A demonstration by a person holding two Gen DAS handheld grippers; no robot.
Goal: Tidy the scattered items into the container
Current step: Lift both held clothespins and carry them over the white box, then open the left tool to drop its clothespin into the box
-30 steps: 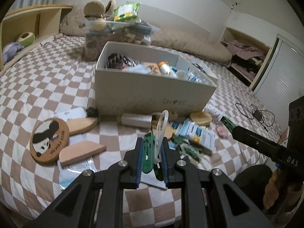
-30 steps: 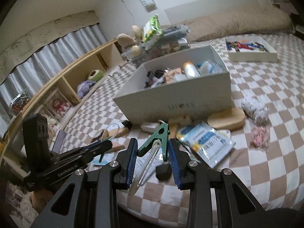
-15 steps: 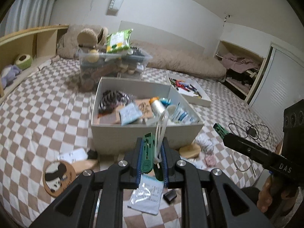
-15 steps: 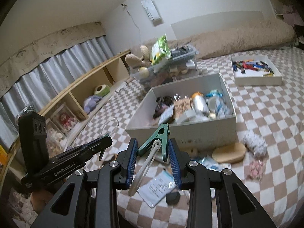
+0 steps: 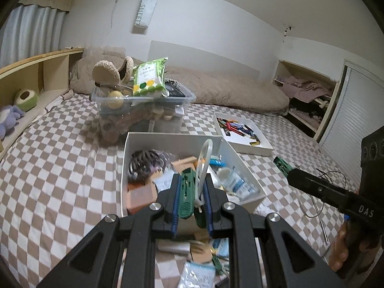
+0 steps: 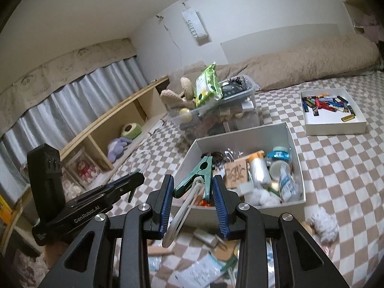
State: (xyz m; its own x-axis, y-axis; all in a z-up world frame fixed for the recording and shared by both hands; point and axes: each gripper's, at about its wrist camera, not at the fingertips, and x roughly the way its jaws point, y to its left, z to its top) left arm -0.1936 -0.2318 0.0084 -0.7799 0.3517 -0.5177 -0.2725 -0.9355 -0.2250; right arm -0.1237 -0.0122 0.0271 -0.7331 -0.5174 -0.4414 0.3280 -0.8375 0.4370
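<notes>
My left gripper (image 5: 190, 199) is shut on a green clothes peg (image 5: 186, 198) with a clear plastic loop, held above the near edge of the white box (image 5: 124, 168), which is full of small items. My right gripper (image 6: 192, 200) is shut on a second green clothes peg (image 6: 199, 175) with a clear ring, held above the near left wall of the same white box (image 6: 296, 148). Scattered packets (image 6: 204, 268) and wooden pieces lie on the checked bedspread below both grippers. Each gripper shows in the other's view: the right one (image 5: 283, 165), the left one (image 6: 134, 180).
A clear tub (image 5: 144, 110) heaped with toys and a green packet stands behind the box. A shallow white tray (image 5: 242, 132) of batteries lies at the back right. A wooden shelf (image 5: 31, 76) with soft toys runs along the left. A cable (image 5: 321, 213) lies at the right edge.
Both grippers have risen and moved forward with their pegs, from low over the scattered items to above the box's near edge. Their grips have not changed.
</notes>
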